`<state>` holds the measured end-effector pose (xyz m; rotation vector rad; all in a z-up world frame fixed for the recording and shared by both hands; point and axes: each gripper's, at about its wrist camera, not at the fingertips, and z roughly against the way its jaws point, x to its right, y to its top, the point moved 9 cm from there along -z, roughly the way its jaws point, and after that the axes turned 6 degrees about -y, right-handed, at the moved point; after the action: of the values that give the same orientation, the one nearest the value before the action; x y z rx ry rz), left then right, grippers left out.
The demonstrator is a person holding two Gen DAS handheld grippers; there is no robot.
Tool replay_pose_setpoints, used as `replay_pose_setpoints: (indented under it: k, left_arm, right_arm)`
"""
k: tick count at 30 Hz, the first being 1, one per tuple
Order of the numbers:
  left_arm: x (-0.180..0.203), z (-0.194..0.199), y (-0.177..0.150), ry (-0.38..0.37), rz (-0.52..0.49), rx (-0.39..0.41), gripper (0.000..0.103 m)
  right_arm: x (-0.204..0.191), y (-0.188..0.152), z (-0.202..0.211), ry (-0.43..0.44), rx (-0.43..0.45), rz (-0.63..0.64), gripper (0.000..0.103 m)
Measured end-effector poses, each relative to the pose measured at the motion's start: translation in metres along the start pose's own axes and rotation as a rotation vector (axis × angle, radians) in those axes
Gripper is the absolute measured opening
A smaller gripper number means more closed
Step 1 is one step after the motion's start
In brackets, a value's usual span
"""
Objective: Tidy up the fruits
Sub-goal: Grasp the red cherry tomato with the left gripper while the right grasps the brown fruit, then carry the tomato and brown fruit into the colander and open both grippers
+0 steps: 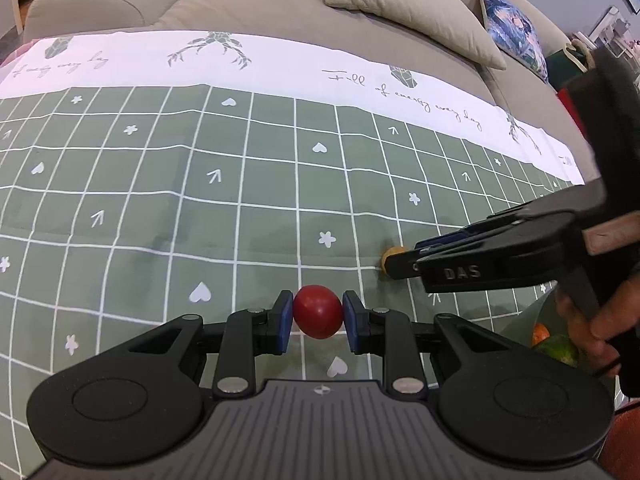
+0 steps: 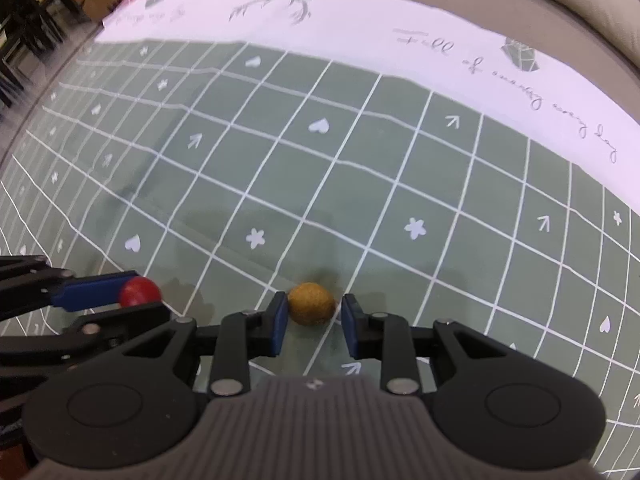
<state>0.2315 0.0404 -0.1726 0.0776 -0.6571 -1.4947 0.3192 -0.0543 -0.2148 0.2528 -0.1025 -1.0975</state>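
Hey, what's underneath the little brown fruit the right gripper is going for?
The brown fruit sits on the green grid tablecloth, between the right gripper's open fingers. The cloth covers whatever surface lies beneath.

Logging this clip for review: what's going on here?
A person works two handheld tongs over a green checked cloth in front of a sofa. The left tongs are shut on a red fruit. The right tongs straddle a brown fruit on the cloth; the left pad touches it, a gap remains on the right. More fruit shows at the left view's right edge.
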Motion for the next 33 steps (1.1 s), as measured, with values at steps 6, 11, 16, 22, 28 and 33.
replay_pose_setpoints:
  k: [6, 11, 16, 22, 28, 33]
  left_arm:
    - [0.0, 0.015, -0.001, 0.008, 0.001, 0.017, 0.029]
    - [0.008, 0.03, -0.001, 0.01, -0.009, 0.039, 0.029]
    - [0.023, 0.047, -0.004, 0.002, -0.022, 0.06, 0.029]
    - [0.043, 0.067, -0.013, -0.004, -0.049, 0.079, 0.029]
    - [0.065, 0.084, -0.026, -0.02, -0.069, 0.078, 0.029]
    - [0.093, 0.09, -0.04, -0.065, -0.089, 0.056, 0.029]
  right_arm:
    - [-0.004, -0.002, 0.002, -0.022, 0.003, 0.013, 0.023]
    - [-0.009, -0.009, 0.024, -0.008, 0.051, 0.005, 0.022]
    - [-0.017, -0.021, 0.062, 0.02, 0.127, -0.013, 0.022]
    - [-0.02, -0.047, 0.106, 0.04, 0.211, -0.046, 0.022]
    - [-0.017, -0.084, 0.146, 0.041, 0.288, -0.077, 0.022]
    - [-0.01, -0.122, 0.169, 0.034, 0.322, -0.093, 0.022]
